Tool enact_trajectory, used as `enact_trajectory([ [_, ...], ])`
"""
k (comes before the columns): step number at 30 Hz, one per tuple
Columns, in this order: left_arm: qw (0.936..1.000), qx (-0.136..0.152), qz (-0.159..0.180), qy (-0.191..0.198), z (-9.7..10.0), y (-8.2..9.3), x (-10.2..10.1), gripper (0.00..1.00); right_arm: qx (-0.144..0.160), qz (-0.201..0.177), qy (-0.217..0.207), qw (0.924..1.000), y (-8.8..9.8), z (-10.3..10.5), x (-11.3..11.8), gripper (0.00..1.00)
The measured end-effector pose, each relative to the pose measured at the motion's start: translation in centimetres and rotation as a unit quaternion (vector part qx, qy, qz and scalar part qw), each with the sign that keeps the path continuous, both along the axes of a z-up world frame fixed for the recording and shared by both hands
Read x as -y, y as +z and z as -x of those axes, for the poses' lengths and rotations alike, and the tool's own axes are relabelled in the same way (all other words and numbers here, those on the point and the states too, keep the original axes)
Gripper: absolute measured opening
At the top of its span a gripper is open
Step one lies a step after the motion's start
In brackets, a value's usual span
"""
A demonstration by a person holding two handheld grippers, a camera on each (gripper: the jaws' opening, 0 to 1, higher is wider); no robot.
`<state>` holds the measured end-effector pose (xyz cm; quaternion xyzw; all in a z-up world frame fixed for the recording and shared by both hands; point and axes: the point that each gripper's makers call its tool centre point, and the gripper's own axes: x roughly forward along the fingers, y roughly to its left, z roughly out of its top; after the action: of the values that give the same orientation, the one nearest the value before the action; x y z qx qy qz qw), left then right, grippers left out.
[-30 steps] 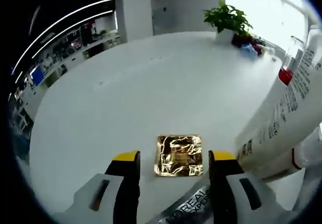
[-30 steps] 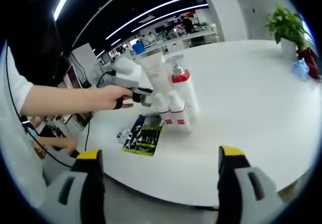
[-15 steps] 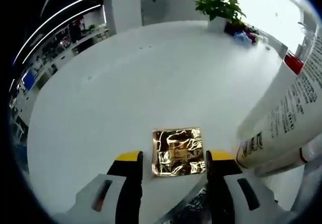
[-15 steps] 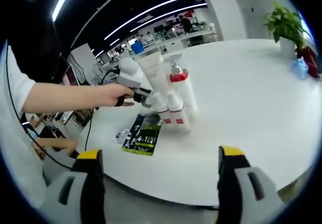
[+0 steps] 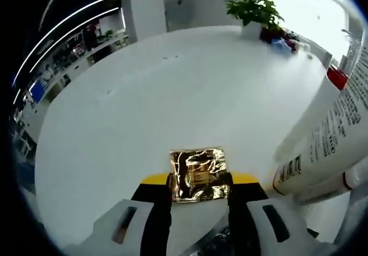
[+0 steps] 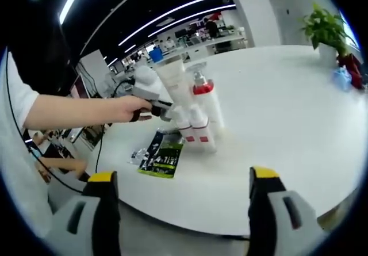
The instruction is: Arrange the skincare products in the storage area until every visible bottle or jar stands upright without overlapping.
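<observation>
Your left gripper (image 5: pixel 198 181) closed in vs 1 s ago: jaws that stood wide apart had come in on the gold foil sachet (image 5: pixel 199 174), pinching its near edge from both sides, sachet lying flat on the white table (image 5: pixel 144 106). Just to its right a big white tube (image 5: pixel 339 135) leaned over, a red-capped bottle (image 5: pixel 337 77) behind it. Potted plant (image 5: pixel 255 11) sat at the far table edge. Right gripper (image 6: pixel 181 190) hung off the table edge, jaws spread wide, nothing between. From there you saw your hand (image 6: pixel 123 109) w/ the left gripper beside the cluster of white tubes & bottles (image 6: pixel 192 109), green-black sachet (image 6: pixel 163 157) flat in front
</observation>
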<state>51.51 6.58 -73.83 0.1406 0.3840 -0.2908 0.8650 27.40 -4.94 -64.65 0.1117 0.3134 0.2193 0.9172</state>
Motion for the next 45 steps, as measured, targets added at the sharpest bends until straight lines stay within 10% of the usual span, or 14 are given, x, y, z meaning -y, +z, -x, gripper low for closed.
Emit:
enact_trajectory([
  [14,0.992,0.013,-0.006,0.126,-1.3,1.4,-6.1,0.35,0.007,0.003,0.006,1.0,0.1,0.0,-0.1,0.95],
  [31,0.9732,0.01,-0.008,0.23,3.3,1.3,-13.2,0.35,0.015,0.005,0.018,0.9997,0.4,0.0,-0.5,0.95],
  [45,0.9602,-0.005,-0.003,0.279,7.3,0.6,-14.5,0.35,0.021,0.003,0.022,0.9995,0.6,0.0,-0.7,0.94],
])
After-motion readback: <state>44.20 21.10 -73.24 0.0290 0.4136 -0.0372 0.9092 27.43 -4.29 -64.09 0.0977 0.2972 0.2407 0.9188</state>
